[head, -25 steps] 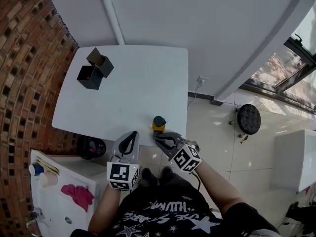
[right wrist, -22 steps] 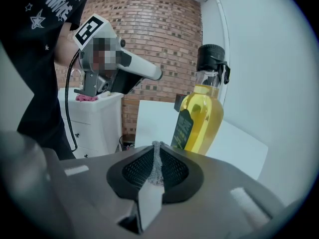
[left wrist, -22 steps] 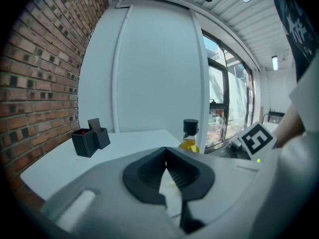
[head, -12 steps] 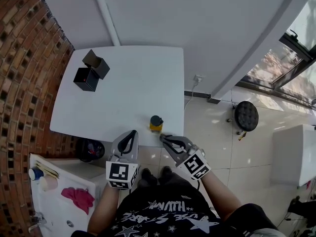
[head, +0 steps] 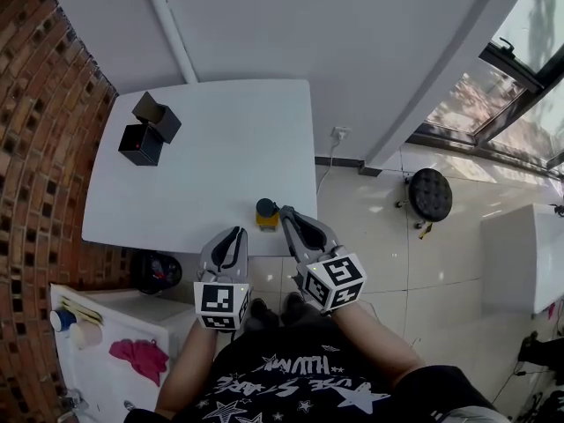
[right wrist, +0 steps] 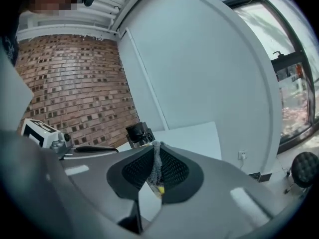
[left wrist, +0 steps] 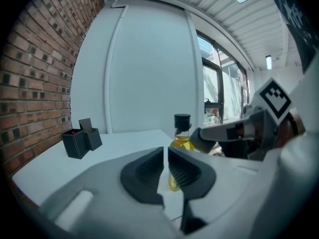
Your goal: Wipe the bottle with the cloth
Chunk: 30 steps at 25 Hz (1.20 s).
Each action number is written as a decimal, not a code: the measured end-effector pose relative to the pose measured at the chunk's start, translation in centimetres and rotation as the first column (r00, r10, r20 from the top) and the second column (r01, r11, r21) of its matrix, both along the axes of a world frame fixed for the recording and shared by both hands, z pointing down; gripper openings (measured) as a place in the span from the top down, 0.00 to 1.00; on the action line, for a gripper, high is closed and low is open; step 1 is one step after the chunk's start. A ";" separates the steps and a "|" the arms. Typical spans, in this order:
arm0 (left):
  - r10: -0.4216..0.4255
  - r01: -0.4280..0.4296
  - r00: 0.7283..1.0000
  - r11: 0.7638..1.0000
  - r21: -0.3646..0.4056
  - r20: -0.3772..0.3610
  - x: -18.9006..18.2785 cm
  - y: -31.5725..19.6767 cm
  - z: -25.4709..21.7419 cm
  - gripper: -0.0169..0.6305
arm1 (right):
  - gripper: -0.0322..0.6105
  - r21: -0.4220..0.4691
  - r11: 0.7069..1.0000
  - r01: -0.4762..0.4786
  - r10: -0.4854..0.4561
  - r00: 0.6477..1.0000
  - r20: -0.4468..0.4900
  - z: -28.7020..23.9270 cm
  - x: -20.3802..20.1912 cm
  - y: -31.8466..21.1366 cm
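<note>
The biggest worry is the bottle (head: 265,211). It stands right at the near edge of the white worktop (head: 211,148), and nothing steadies it. A hard push could knock it down to the tiled floor (head: 397,254).

The right tool (head: 288,217), just beside the bottle, pinches a thin grey cloth (right wrist: 155,166). So little cloth shows that hard plastic may rub the bottle, or the cloth may slip out.

The left tool (head: 234,239) holds nothing. Its jaws are almost together and have just been opening a tiny bit.

A brick wall (head: 35,104) is on the left, and a window (head: 520,69) on the right. Two black boxes (head: 148,130) sit far off.

bottle (head: 265,211) on table (head: 220,157) edge, boxes (head: 148,129) far left
</note>
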State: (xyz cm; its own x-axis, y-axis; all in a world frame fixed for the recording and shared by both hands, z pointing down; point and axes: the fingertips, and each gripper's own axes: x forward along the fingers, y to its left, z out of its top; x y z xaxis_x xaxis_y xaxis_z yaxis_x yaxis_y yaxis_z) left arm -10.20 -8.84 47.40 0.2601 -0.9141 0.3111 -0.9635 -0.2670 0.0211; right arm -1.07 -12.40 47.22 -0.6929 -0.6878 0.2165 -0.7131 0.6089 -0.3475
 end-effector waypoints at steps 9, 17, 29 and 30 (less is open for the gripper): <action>0.021 -0.021 1.000 1.000 -0.007 -0.011 0.6 0.4 0.1 0.93 | 0.89 -0.060 0.997 -0.044 0.043 0.999 -0.031 2.8 -0.1 0.1; -0.002 0.002 1.000 1.000 -0.028 -0.014 -0.4 1.0 0.7 0.93 | 0.89 -0.141 0.988 -0.062 0.050 0.995 -0.085 7.1 -0.4 0.2; -0.011 0.011 1.000 0.998 -0.063 -0.004 -0.2 1.1 2.4 0.93 | 0.89 -0.200 0.978 -0.053 0.018 0.985 -0.172 11.7 -0.4 -0.1; -0.014 0.014 1.000 0.998 -0.066 -0.006 0.0 0.9 2.4 0.92 | 0.89 -0.195 0.979 -0.053 0.019 0.985 -0.171 11.6 -0.3 -0.2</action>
